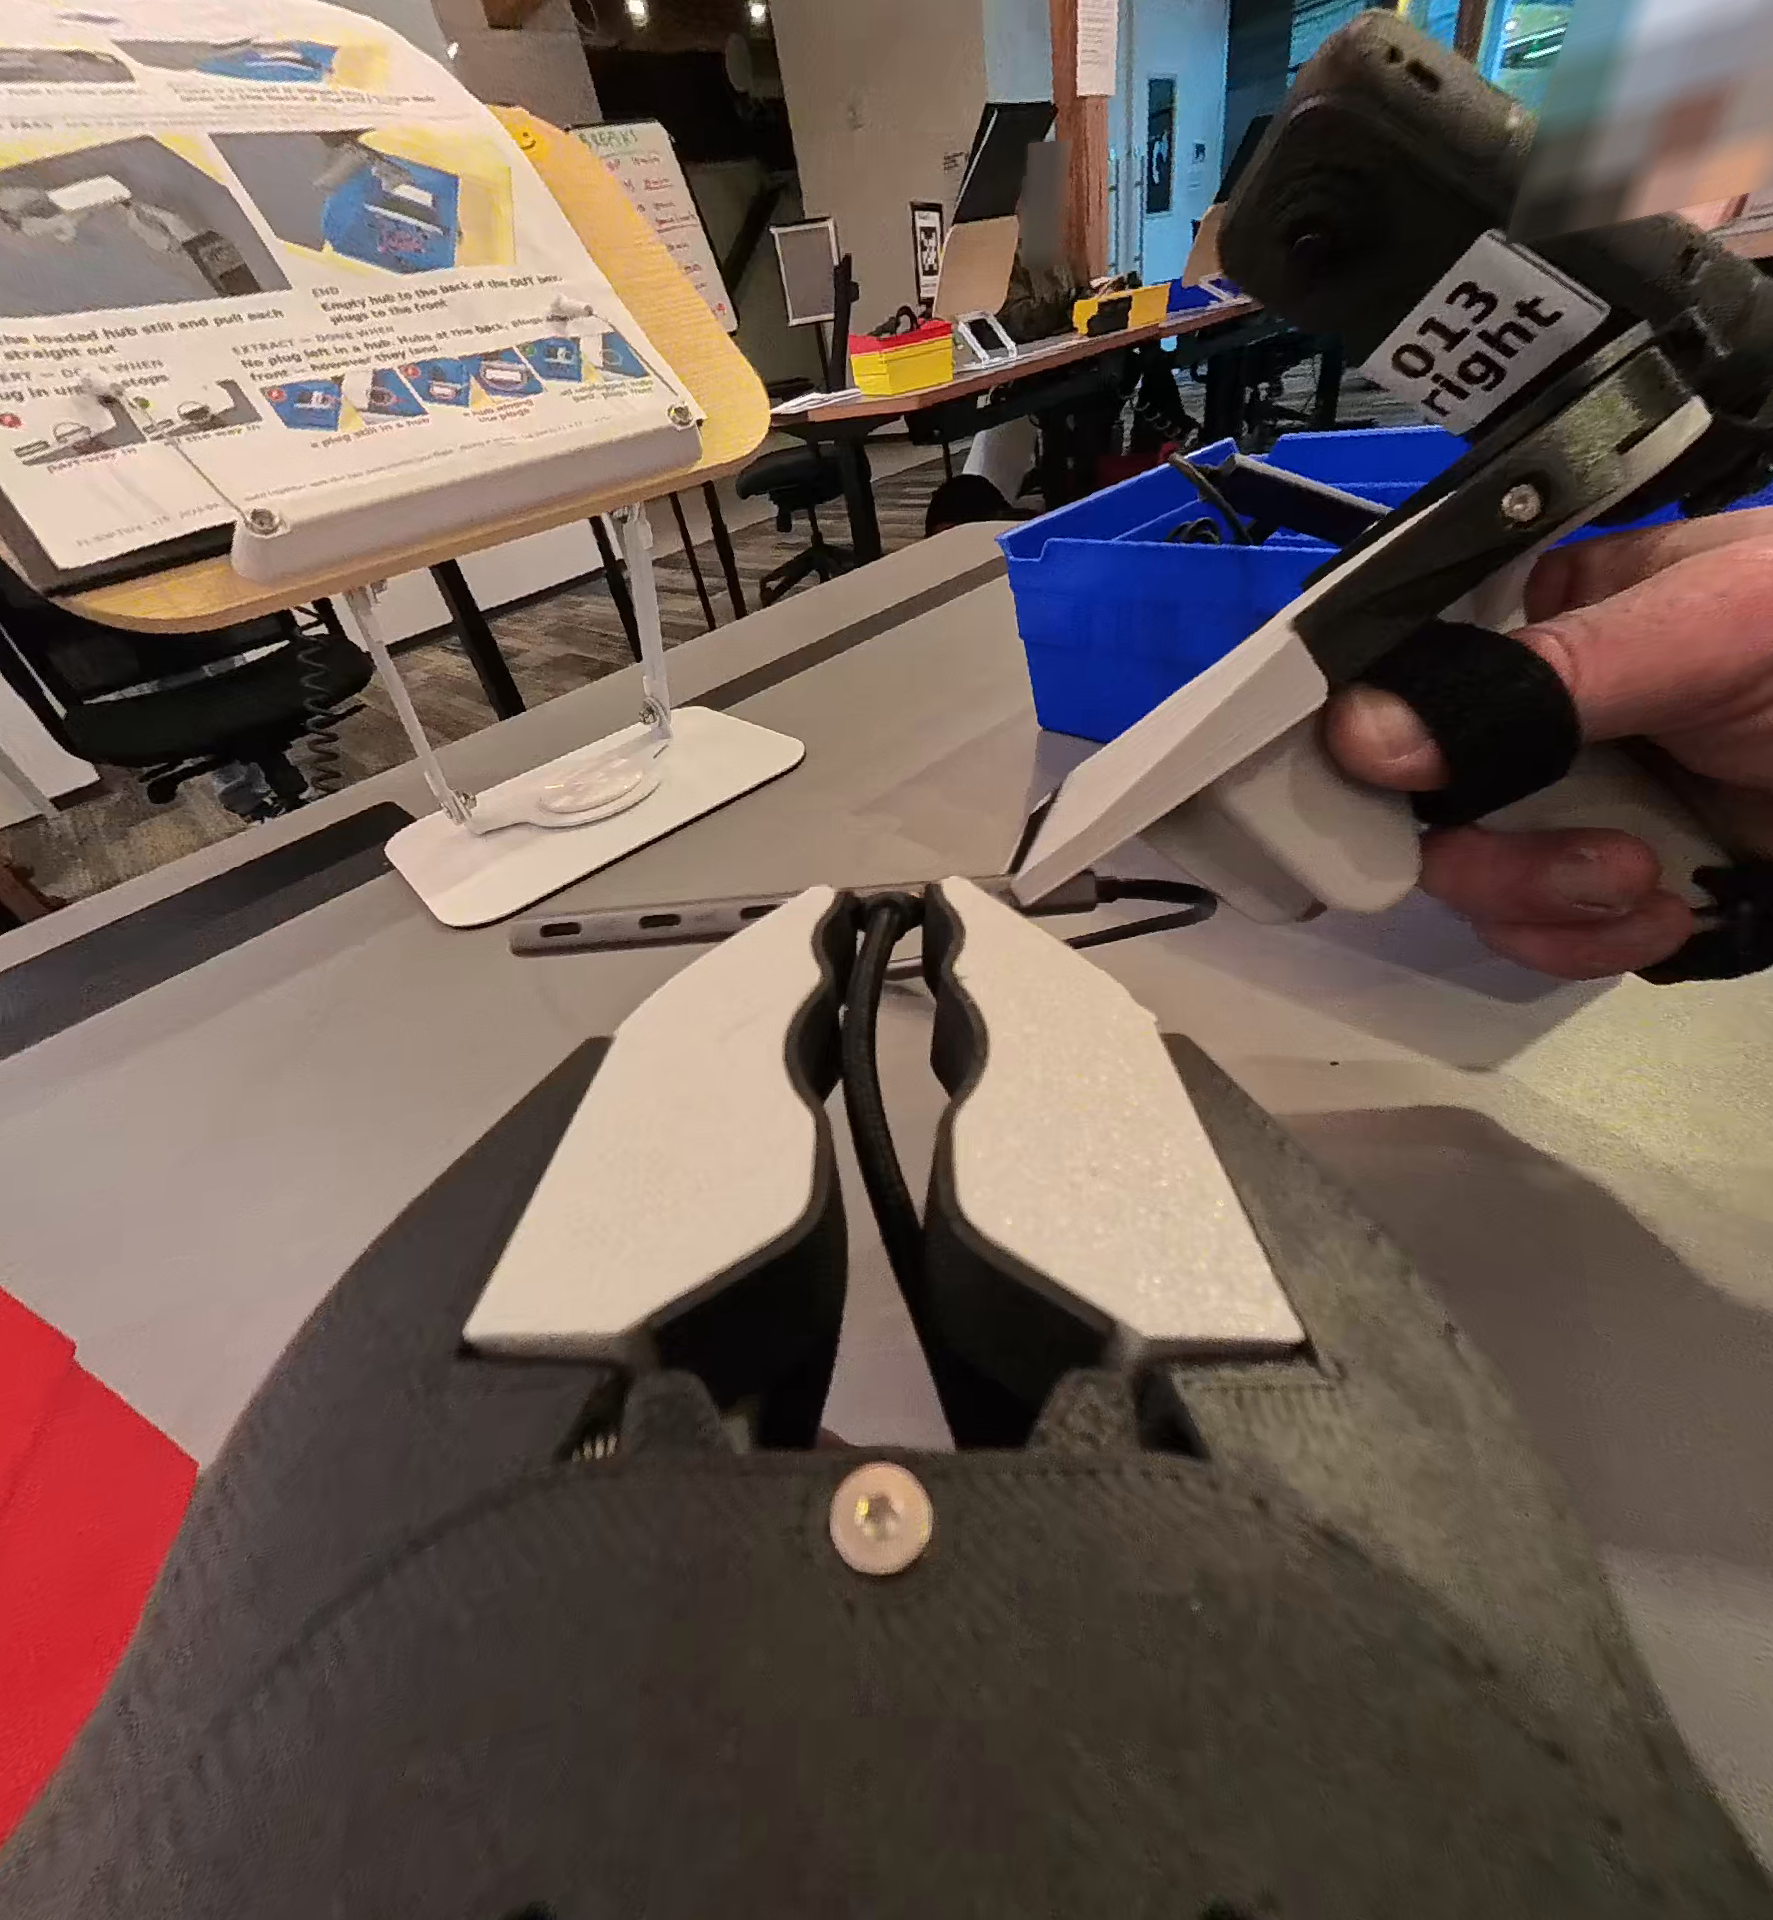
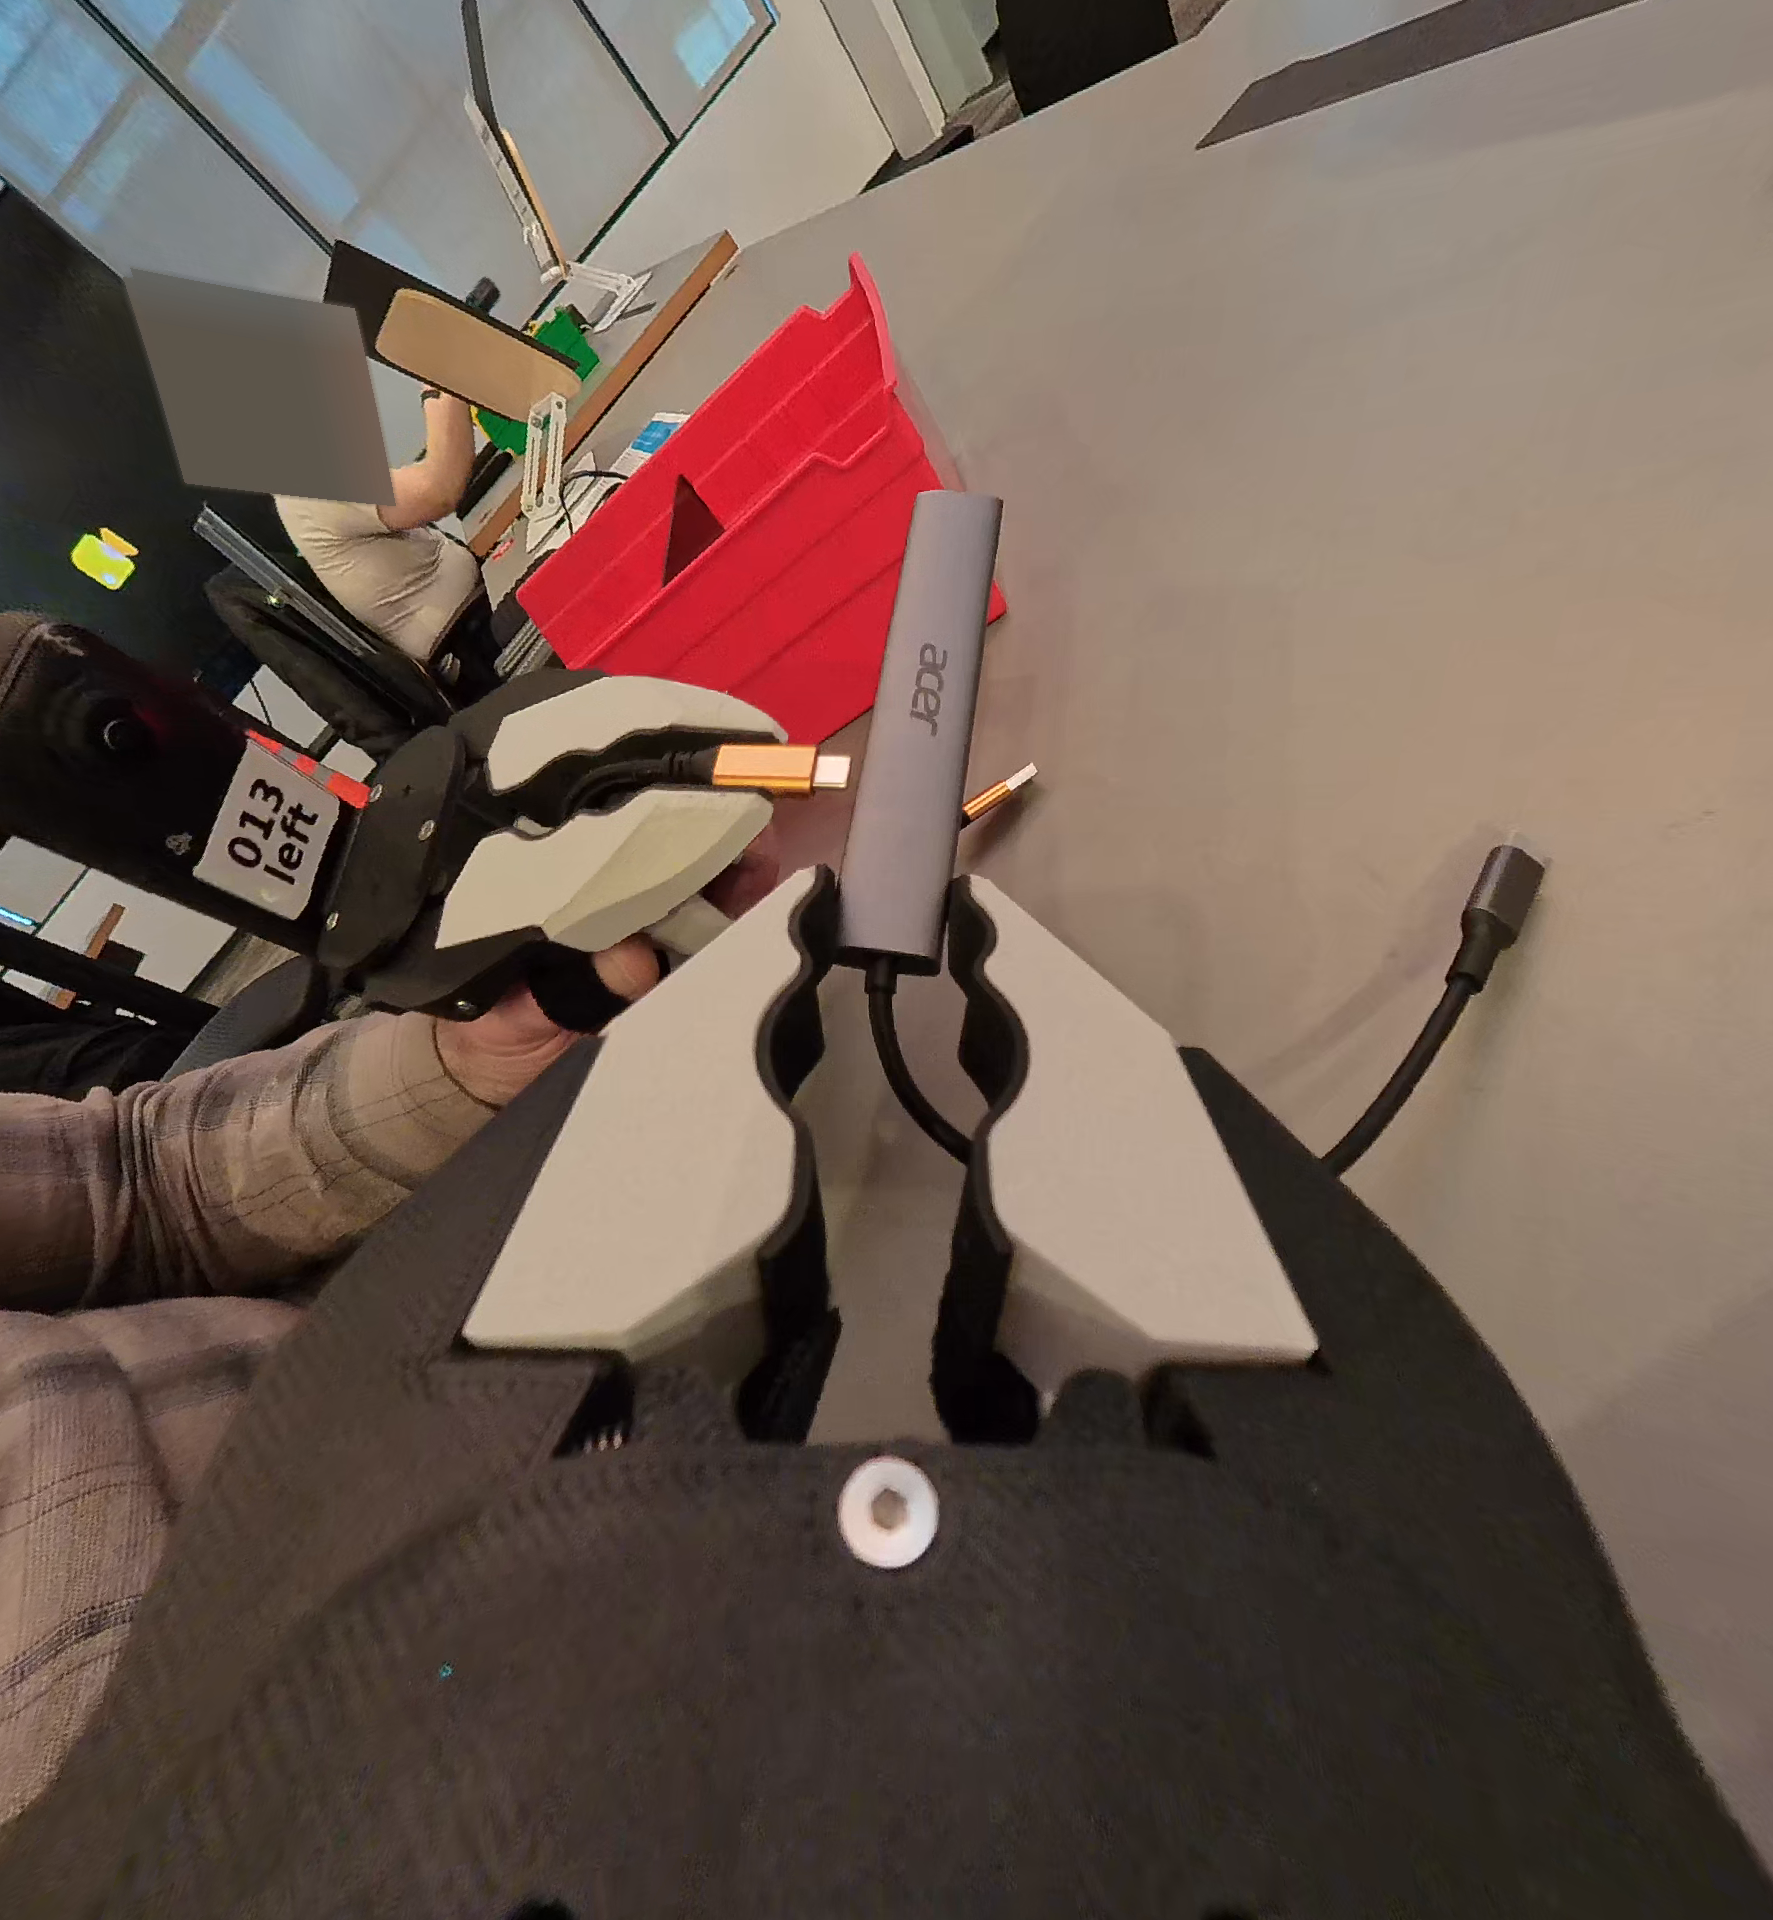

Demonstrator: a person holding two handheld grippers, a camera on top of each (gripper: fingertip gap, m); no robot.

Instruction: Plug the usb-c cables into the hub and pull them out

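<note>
Left wrist view: the left gripper (image 1: 877, 914) is clamped on a black braided cable (image 1: 877, 1081) running back between its fingers. Straight ahead the grey hub (image 1: 653, 923) lies on the table (image 1: 186, 1122), long axis crosswise, ports facing the tool. The right gripper (image 1: 1038, 873) presses on the hub's right end.

Right wrist view: the right gripper (image 2: 887, 914) pinches the hub (image 2: 923, 717) at its tail end; the hub runs lengthwise away. The left gripper (image 2: 757, 779) holds the cable's gold-sleeved plug (image 2: 778, 772), tip just beside the hub's side, pointing square at it. Another gold plug (image 2: 1001, 790) shows past the hub.
</note>
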